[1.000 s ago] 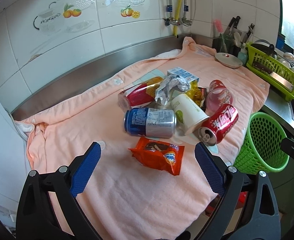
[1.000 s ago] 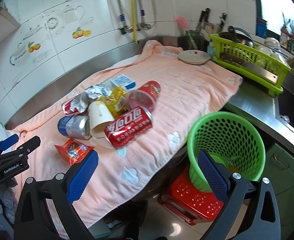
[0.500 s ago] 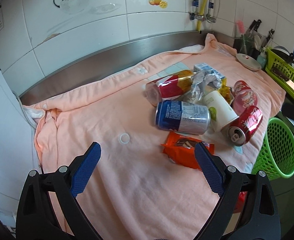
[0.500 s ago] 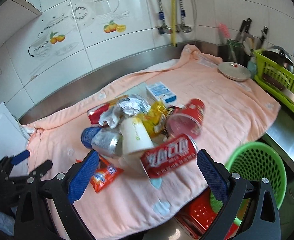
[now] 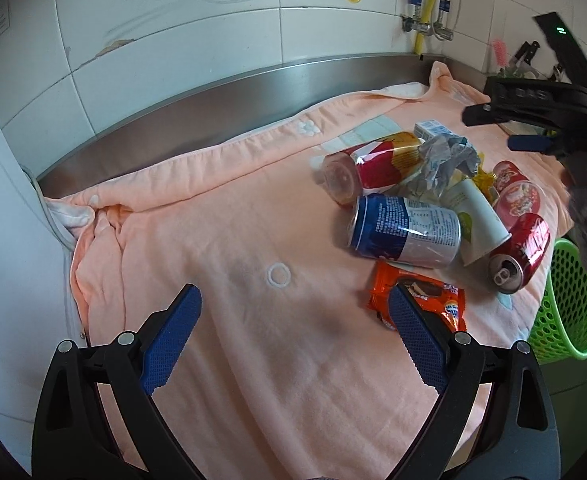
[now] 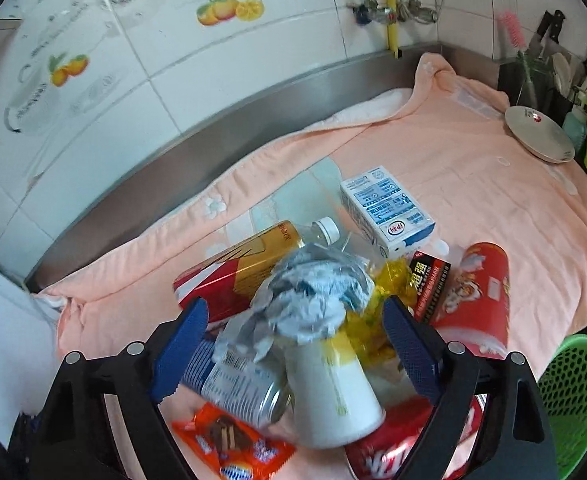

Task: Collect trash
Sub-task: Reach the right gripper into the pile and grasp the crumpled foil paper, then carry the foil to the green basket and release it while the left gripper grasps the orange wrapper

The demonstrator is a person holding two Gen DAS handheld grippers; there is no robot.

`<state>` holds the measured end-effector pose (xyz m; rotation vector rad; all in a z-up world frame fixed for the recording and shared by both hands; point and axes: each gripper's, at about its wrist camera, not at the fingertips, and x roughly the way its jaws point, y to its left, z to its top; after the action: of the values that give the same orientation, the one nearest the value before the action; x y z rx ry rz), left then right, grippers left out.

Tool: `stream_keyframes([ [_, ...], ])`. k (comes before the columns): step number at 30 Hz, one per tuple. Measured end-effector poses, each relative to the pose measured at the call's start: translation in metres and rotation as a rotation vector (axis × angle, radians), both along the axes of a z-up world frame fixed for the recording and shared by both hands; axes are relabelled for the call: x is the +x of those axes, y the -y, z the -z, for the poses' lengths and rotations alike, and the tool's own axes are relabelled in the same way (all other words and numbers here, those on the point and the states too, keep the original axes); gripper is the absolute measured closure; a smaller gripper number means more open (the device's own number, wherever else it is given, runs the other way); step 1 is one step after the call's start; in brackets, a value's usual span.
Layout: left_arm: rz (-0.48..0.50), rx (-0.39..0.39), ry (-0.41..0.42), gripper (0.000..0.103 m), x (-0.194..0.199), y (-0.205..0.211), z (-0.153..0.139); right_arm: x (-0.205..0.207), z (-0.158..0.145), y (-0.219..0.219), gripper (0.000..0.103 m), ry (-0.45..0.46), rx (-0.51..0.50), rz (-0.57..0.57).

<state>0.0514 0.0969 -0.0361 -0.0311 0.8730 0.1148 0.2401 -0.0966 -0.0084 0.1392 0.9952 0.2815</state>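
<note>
While the whole trash pile lies uncollected on the towel-covered counter, the right hand-held gripper is closing around the crumpled paper, not yet pinching; the left hand-held gripper gapes empty, green basket waiting

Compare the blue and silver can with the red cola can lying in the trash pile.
The blue and silver can is blue at one end and silver with small print at the other; the red cola can is red all over with large white lettering. The blue and silver can sits at the pile's left, the red cola can at its right edge near the green basket. Both lie on their sides on the pink towel.
</note>
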Motion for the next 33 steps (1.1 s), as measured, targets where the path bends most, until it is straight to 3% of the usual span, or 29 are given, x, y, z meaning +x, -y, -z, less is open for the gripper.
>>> stream_keyframes([
  [5,0.014,-0.004,-0.014,0.011,0.002,-0.002,0.005,0.031,0.028,-0.014,0.018,-0.101,-0.041,-0.001],
  [9,0.030,-0.006,-0.027,0.011,0.001,0.002,0.008,0.043,0.047,-0.022,0.033,-0.154,-0.079,0.003],
  [10,0.035,-0.011,-0.032,0.011,0.001,0.003,0.009,0.043,0.048,-0.022,0.041,-0.159,-0.082,0.005],
  [14,0.065,-0.048,-0.064,0.011,0.001,0.012,0.014,0.040,0.046,-0.019,0.055,-0.145,-0.076,0.003],
  [24,0.109,-0.184,-0.133,0.011,0.005,0.052,0.028,-0.008,-0.012,0.014,0.060,0.006,0.066,0.007],
  [33,0.034,-0.291,-0.185,0.022,0.026,0.069,0.047,-0.089,-0.063,0.080,0.060,0.164,0.118,0.064],
])
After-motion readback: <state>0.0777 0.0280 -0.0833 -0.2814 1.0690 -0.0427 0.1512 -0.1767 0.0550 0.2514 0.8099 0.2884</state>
